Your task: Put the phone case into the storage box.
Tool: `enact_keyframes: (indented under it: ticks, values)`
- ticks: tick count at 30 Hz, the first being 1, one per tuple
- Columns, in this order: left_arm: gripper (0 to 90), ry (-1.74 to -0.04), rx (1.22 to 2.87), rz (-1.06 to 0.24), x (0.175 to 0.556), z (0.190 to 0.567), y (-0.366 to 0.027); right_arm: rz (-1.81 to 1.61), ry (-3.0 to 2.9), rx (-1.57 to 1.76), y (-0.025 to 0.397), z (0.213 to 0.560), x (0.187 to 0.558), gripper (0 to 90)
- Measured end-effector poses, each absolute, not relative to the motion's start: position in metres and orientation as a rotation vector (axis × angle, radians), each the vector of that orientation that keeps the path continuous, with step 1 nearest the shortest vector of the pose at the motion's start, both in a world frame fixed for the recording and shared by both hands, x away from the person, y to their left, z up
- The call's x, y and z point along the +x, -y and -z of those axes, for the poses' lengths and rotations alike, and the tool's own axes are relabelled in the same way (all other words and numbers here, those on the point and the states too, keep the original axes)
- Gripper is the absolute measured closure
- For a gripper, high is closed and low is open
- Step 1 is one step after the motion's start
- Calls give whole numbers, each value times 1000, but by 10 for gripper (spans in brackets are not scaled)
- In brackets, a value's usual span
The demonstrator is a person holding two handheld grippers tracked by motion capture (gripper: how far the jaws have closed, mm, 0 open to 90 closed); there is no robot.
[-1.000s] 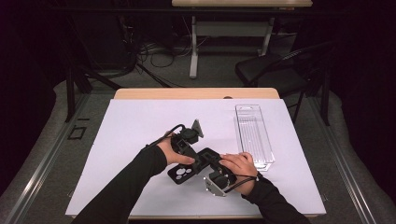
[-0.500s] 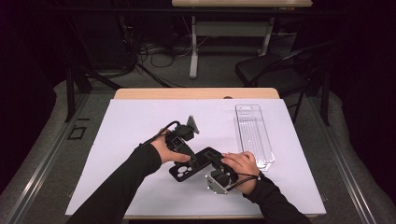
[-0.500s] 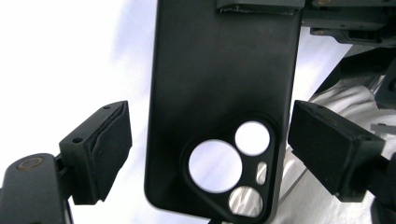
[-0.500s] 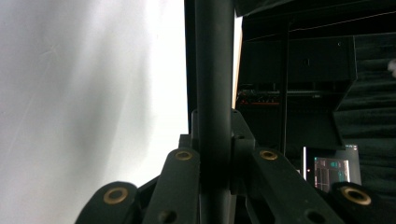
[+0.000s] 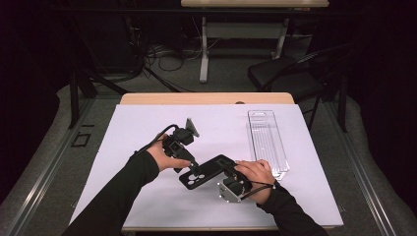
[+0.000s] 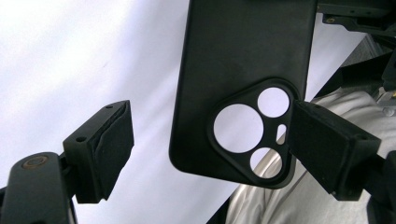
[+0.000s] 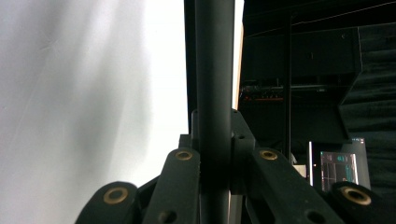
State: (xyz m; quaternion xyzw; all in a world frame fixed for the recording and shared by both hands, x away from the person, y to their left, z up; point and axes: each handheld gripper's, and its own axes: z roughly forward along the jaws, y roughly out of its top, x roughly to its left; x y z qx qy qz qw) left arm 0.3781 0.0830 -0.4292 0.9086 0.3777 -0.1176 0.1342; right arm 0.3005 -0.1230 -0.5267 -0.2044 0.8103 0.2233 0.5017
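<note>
Clearly matte black phone case (image 6: pixel 233 70), triangular cutout

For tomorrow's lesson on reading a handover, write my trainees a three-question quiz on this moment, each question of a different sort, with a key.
1. True or false: the left gripper is clamped on the phone case.
2. Which gripper grips the case edge-on? A) left B) right
3. Fill in: the clear plastic tray lies on the table's ____ side in the high view.

Key: 1 false, its jaws stand open either side of the case's camera-cutout end. 2 B. 3 right.
</note>
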Motion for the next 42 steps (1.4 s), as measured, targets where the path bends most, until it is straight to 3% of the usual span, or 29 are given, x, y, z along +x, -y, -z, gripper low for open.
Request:
enact_keyframes:
  ticks: [30, 42]
  values:
    - [201, -1166, 2533, 287, 380, 420, -125, -680, -2103, -279, 132, 519, 305, 855]
    - [278, -1188, 2479, 253, 378, 420, -142, -788, -2179, -109, 142, 509, 311, 855]
